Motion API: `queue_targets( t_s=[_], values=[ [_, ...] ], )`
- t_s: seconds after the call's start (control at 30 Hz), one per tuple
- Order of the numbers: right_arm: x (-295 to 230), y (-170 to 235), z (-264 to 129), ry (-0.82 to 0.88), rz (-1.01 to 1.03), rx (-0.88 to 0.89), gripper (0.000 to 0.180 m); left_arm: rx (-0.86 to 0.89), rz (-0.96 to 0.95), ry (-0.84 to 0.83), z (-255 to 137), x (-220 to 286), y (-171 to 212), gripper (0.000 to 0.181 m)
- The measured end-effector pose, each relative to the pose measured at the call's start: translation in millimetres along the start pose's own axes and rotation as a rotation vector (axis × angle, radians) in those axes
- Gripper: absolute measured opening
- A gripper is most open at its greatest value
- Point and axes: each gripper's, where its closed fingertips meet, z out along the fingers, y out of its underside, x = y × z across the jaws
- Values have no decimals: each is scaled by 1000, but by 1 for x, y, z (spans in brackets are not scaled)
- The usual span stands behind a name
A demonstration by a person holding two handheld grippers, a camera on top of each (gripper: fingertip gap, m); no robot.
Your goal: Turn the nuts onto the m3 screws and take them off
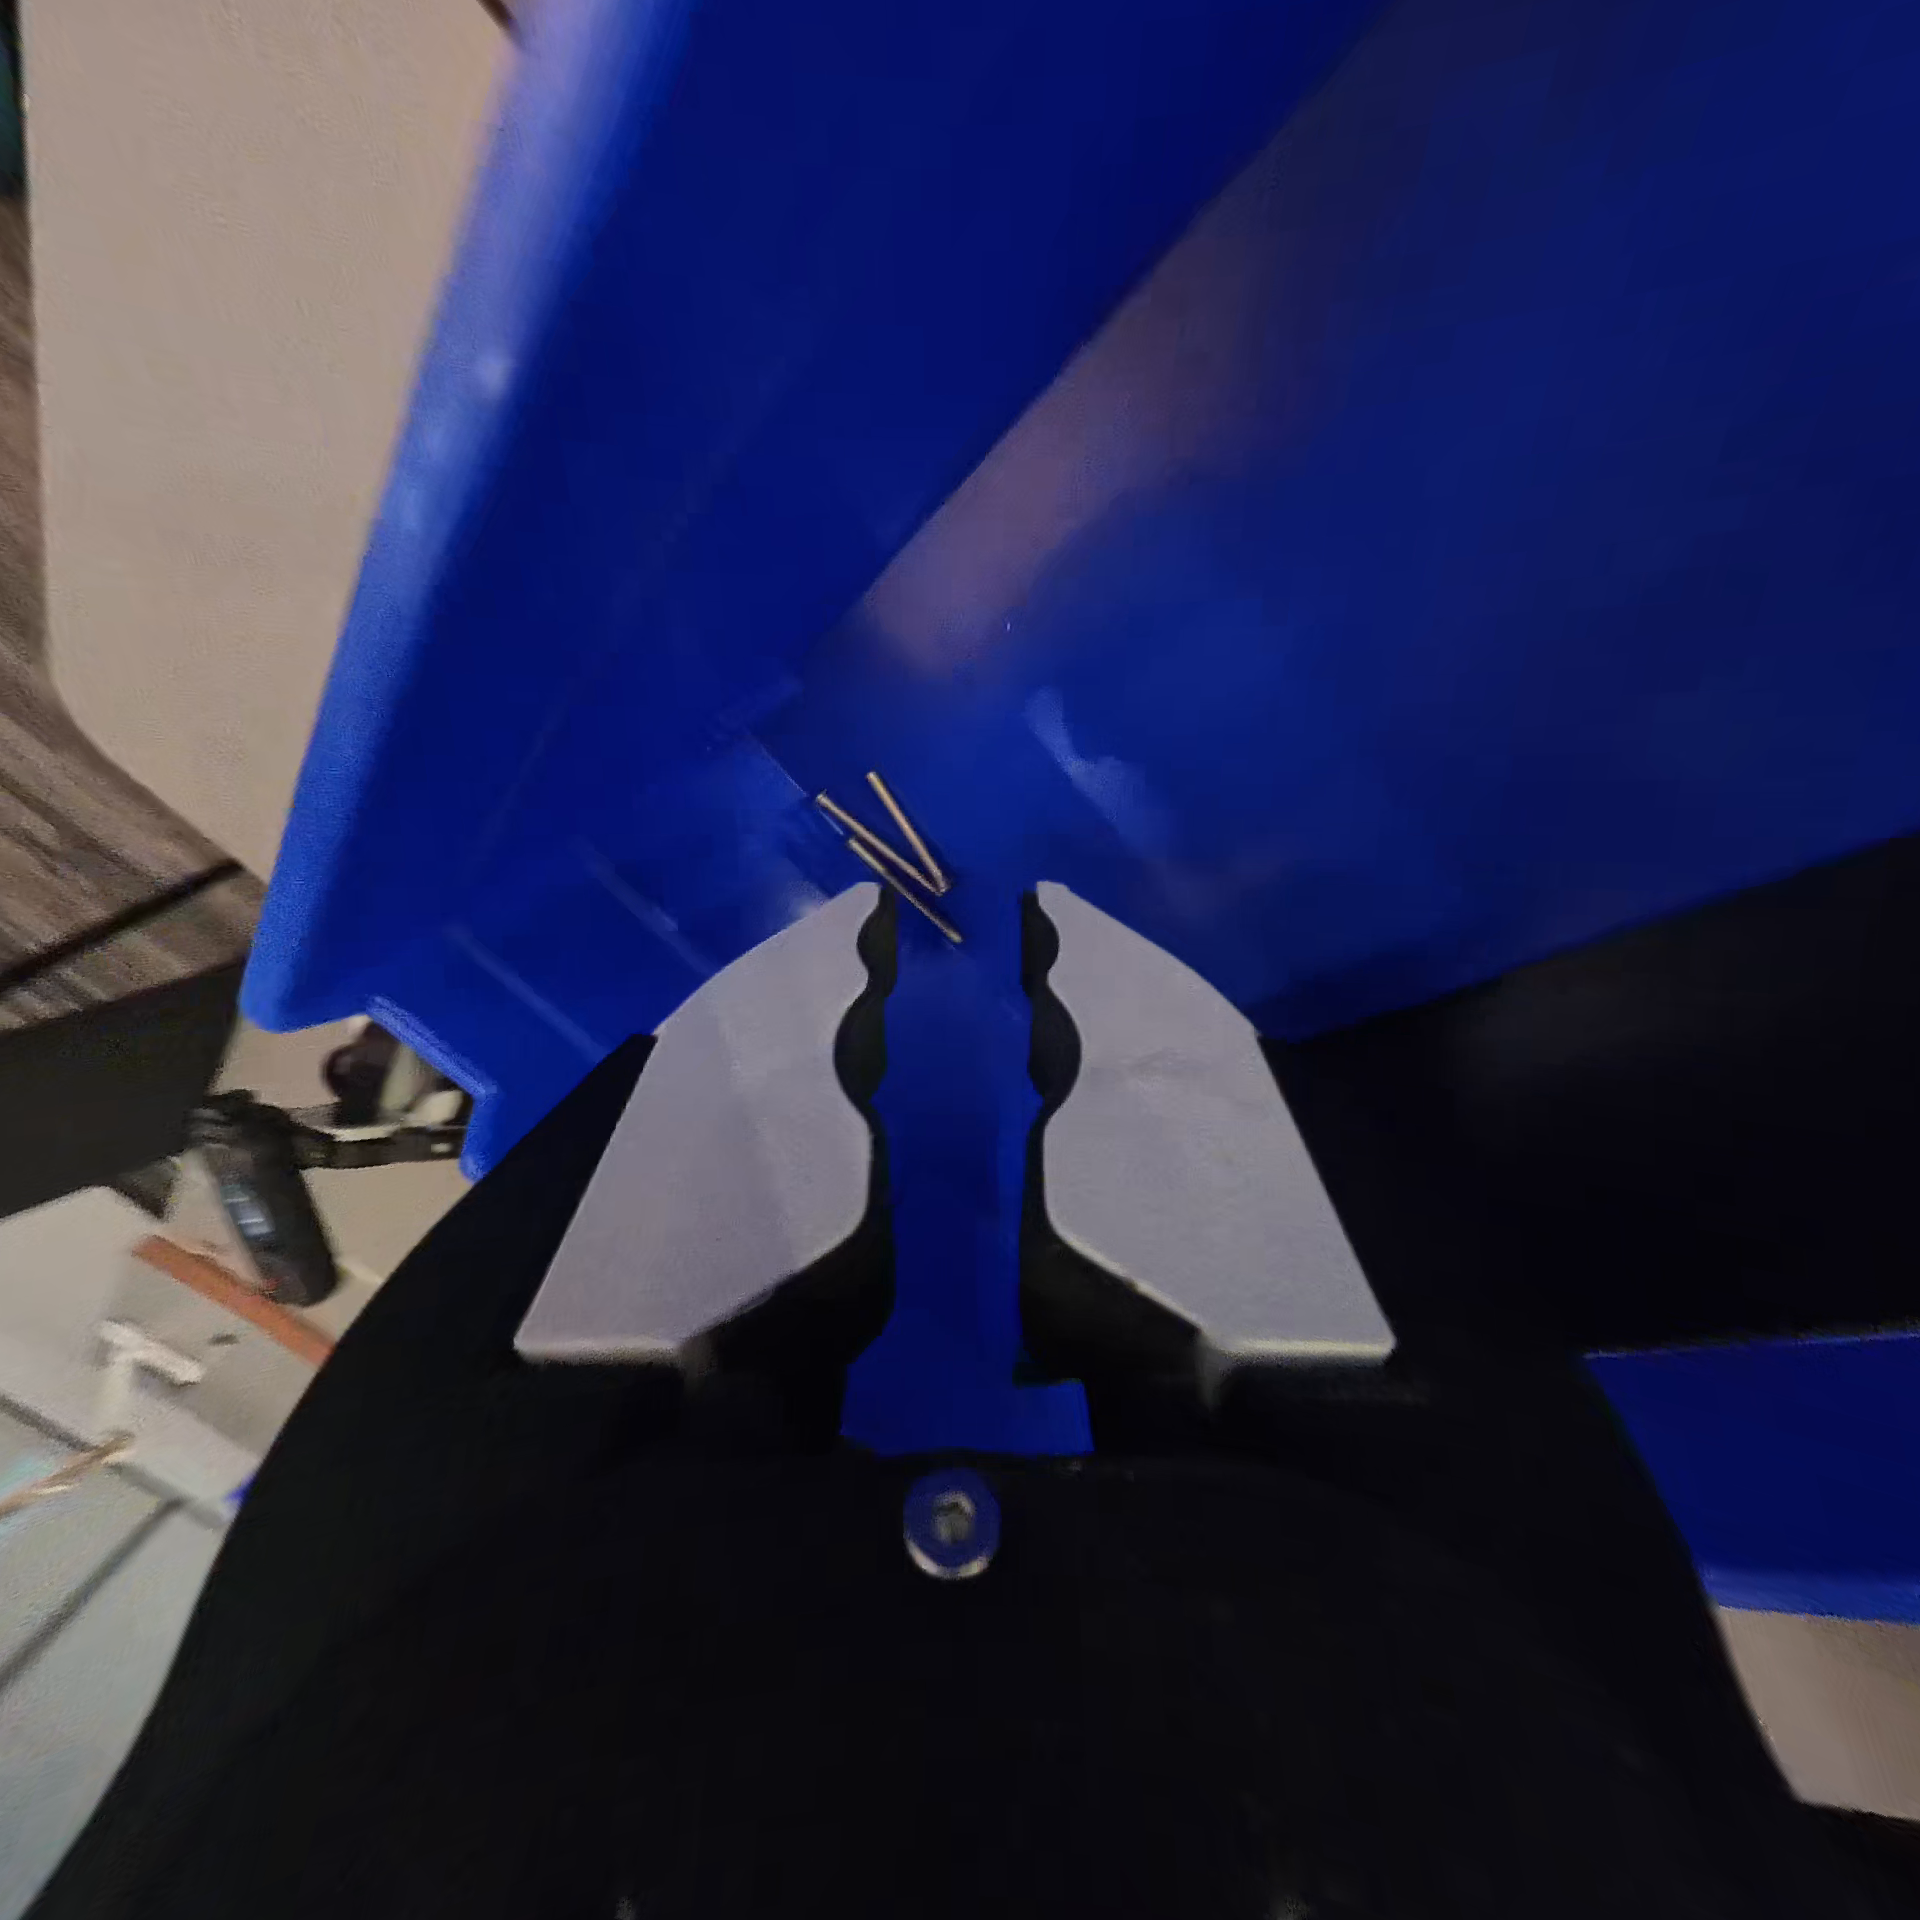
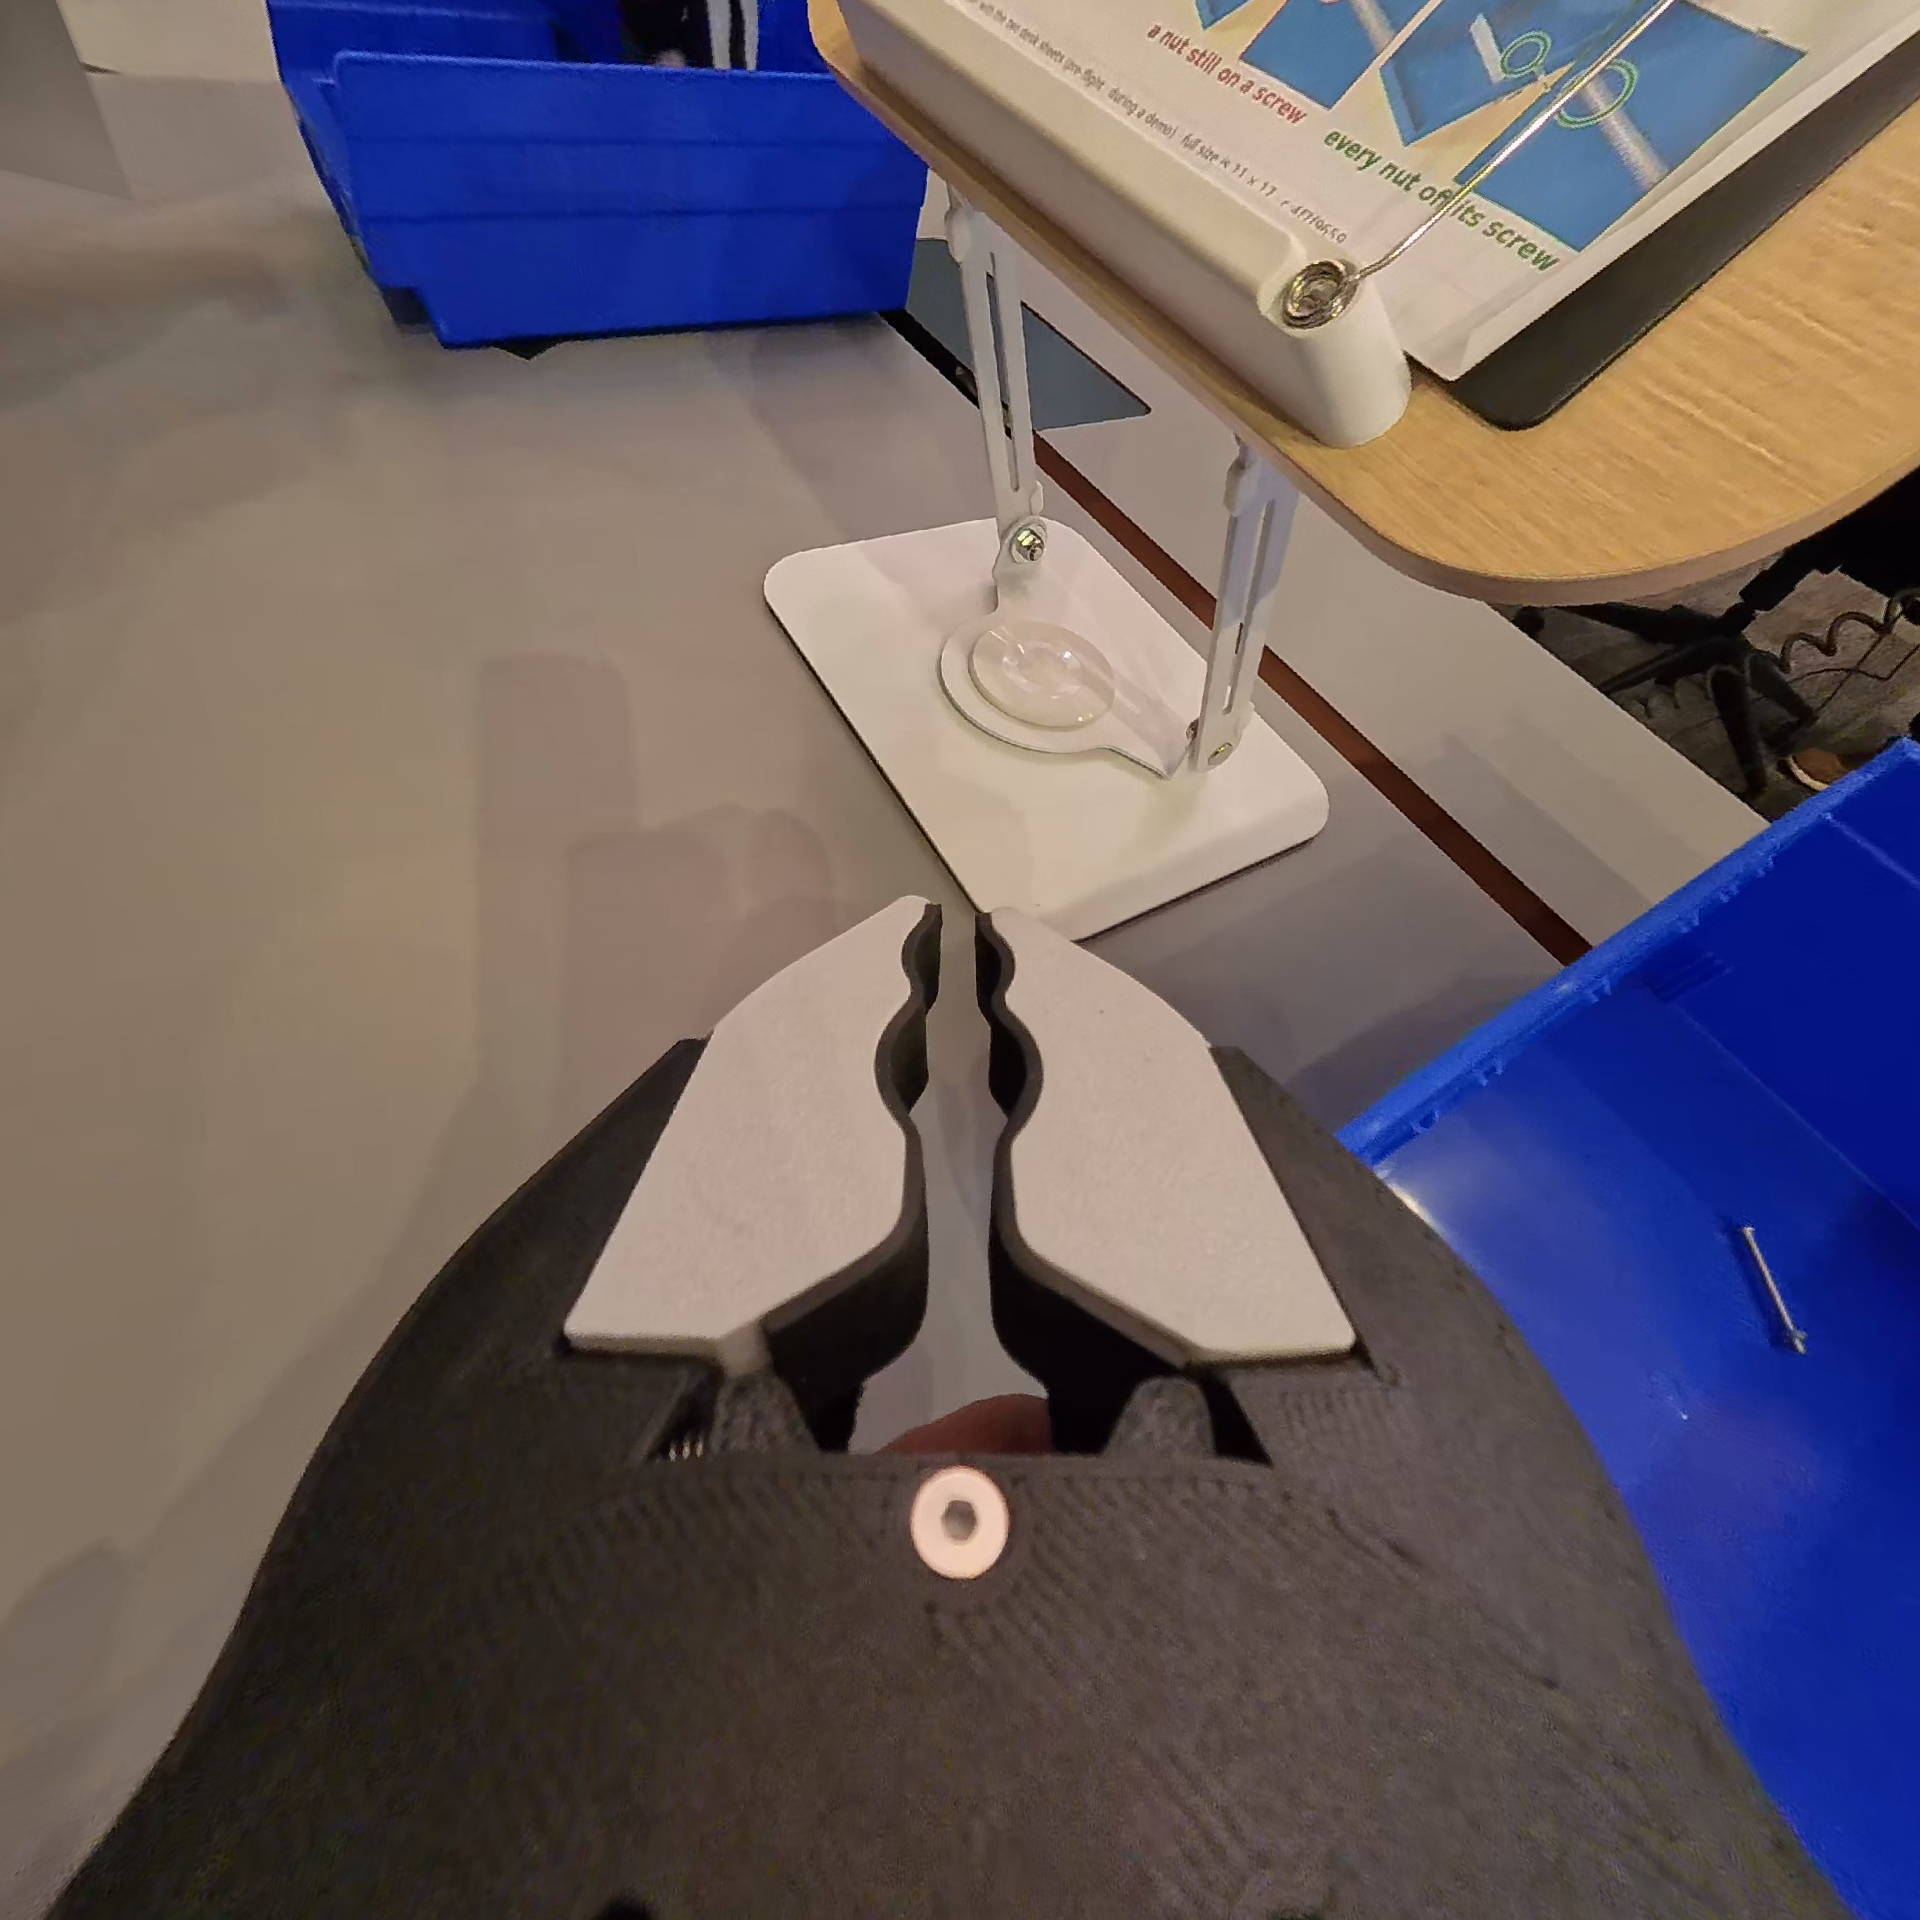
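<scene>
my left gripper (image 1: 956,894) is closest to the work, its jaws spread a little with nothing between them, tips poised just short of three thin metal screws (image 1: 899,852) lying loosely crossed on the floor of a blue bin (image 1: 675,468), tucked near where the floor meets a wall. the view is blurred, so i can't make out heads or threads on them, and i see no nuts anywhere.

my right gripper (image 2: 958,914) hangs over the grey table (image 2: 364,623), jaws nearly together with only a narrow slit left, holding nothing. to its right a second blue bin (image 2: 1558,1195) holds one lone screw (image 2: 1771,1288) lying flat on its floor, well apart from my tips.

i judge these screws to be very light, stiff and slick, likely to roll or skate on the smooth plastic if nudged. lying flat and overlapping, they offer little to grab; i'd single out the top one and pinch it across the shank near one end, closing gently so it doesn't flick away.

farther off stands a white stand (image 2: 1049,748) carrying a wooden board with a printed instruction sheet (image 2: 1507,125), and beyond it another blue bin (image 2: 623,187) at the table's far side.
</scene>
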Motion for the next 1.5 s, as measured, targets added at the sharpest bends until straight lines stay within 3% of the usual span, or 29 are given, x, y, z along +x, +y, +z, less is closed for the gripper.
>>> queue_targets(
  t_s=[0.1,0.2,0.27,0.37,0.53,0.63,0.7,1.0,1.5],
  values=[
    [-1,-1,0,-3,4,5,6,3,-128,45,-1,3,-2,43],
    [-2,-3,0,-9,4,14,6,26,-297,97,3,-2,-4,41],
    [-4,-5,-1,-15,4,20,6,24,-369,165,6,3,-4,59],
    [-7,-7,-2,-22,1,28,6,-5,-409,227,10,11,-2,42],
    [-9,-11,-3,-31,-2,40,6,-18,-469,196,18,7,-3,34],
    [-10,-13,-4,-32,-3,46,6,-25,-501,191,22,7,-4,40],
    [-10,-13,-5,-32,-3,48,6,-15,-511,218,22,10,-8,55],
    [-11,-14,-5,-39,-1,51,6,-64,-525,170,27,5,-7,56],
    [-15,-19,-6,-49,-5,66,7,24,-663,265,30,7,-9,49]
  ],
)
